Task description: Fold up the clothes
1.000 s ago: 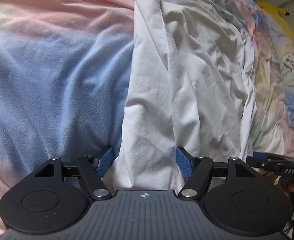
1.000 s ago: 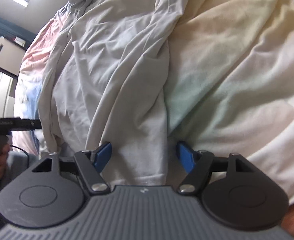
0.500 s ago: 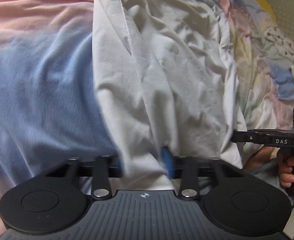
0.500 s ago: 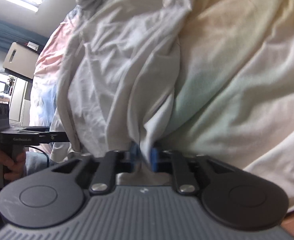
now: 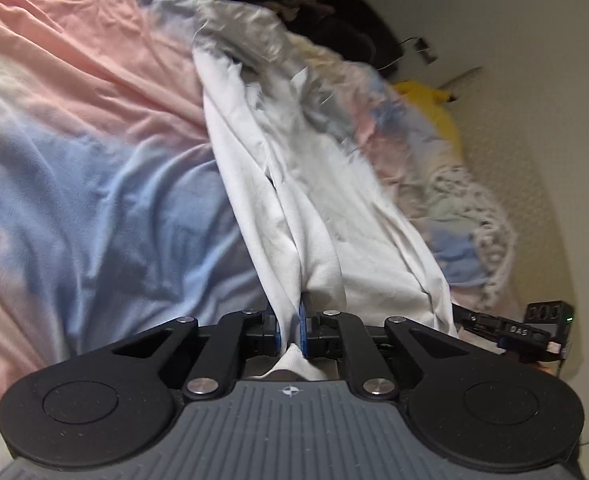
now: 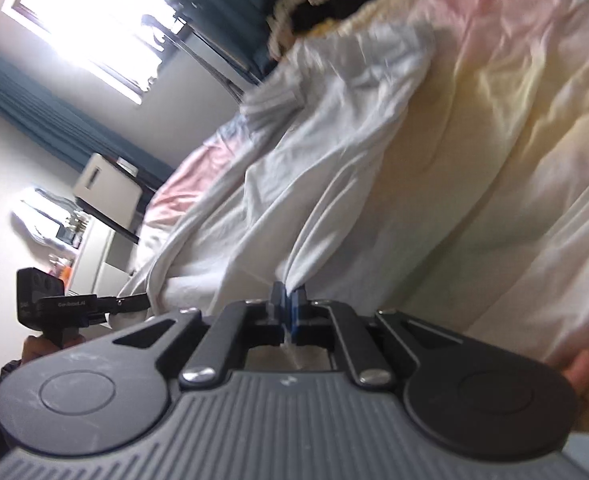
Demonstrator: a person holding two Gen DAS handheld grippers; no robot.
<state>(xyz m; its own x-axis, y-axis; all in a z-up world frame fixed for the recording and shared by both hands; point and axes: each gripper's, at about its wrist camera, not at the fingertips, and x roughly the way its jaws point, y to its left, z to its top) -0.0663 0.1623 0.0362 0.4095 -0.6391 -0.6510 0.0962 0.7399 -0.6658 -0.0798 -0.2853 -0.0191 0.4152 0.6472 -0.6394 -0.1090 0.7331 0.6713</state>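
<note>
Left wrist view has the left gripper (image 5: 290,330) with its fingers (image 5: 303,330) pinched tight on a bunch of the white garment (image 5: 294,208), cloth pulled taut and running away ahead of them over the bed (image 5: 94,184). A second ago these fingers stood wide open around the hem lying flat; now they are clamped and the fabric is lifting. Right wrist view shows the same for the right gripper (image 6: 287,314): its fingers, earlier spread, now nip a fold of the garment (image 6: 334,152). With both ends held, the garment seems ready to be raised and laid over for a fold. Count: one white garment, two grippers, one bed. To the right of the left fingers lie a crumpled blanket (image 5: 454,216) and something yellow (image 5: 434,100).
</note>
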